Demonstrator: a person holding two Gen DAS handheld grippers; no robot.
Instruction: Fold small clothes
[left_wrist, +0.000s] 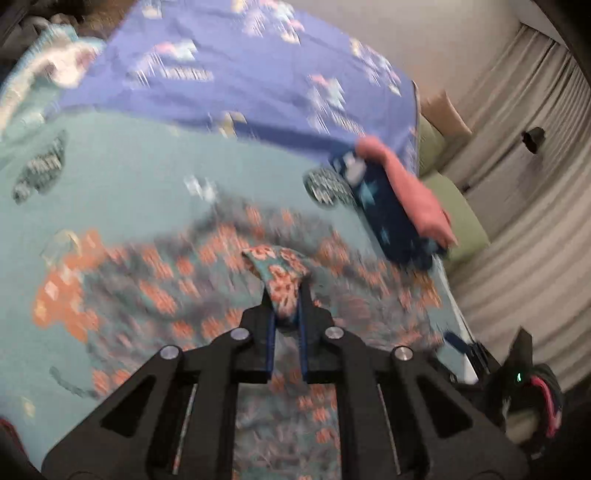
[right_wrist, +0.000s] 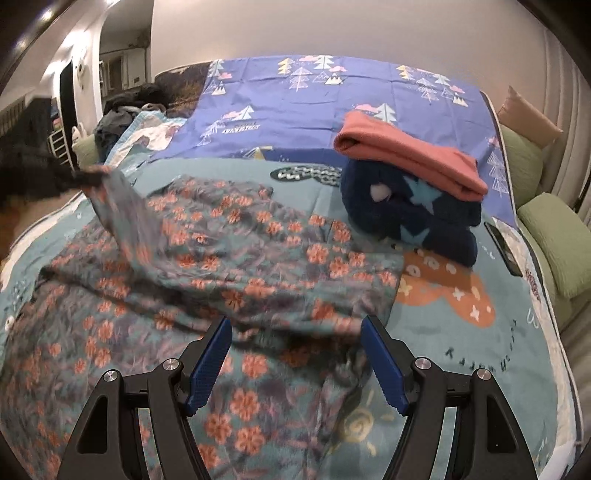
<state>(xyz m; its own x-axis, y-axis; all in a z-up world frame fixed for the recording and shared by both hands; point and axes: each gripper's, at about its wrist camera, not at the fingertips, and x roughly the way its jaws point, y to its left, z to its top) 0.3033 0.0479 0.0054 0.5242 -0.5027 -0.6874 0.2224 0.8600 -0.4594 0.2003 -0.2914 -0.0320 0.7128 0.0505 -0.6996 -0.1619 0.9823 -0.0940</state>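
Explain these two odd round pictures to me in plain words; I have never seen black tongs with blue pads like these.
A person holds one handheld gripper in each hand; a wide-angle camera on each looks along its fingers. The left gripper is pinched shut on a fold of the flowered garment. The right gripper is open above that same garment, holding nothing. Everything lies on a bed. Further back sits a pile: a folded pink cloth on a dark blue starred one.
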